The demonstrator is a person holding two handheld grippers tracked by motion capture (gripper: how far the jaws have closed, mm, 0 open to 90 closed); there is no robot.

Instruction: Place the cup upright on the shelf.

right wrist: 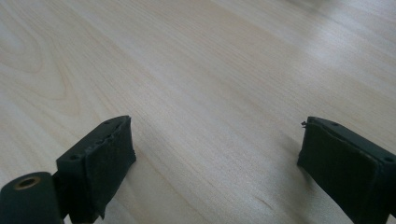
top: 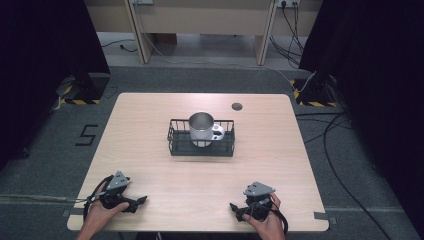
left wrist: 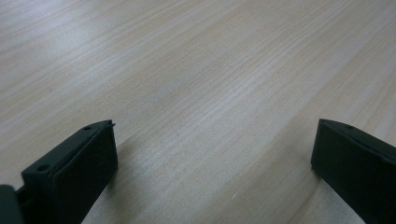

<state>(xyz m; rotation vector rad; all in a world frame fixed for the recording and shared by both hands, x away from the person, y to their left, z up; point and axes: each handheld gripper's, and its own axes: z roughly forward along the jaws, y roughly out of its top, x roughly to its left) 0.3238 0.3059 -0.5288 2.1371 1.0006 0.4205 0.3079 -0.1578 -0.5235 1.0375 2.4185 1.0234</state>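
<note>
L tool point(top: 141, 201) spread, empty, low on worktop point(top: 150, 130) near edge | R tool point(top: 234, 207) spread, empty, same | metal cup point(top: 201, 128) upright in wire basket point(top: 176, 145), mid-worktop, well apart

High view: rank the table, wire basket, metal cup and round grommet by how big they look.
1. Table
2. Wire basket
3. Metal cup, standing inside the basket
4. Round grommet, plainly the smallest
</note>
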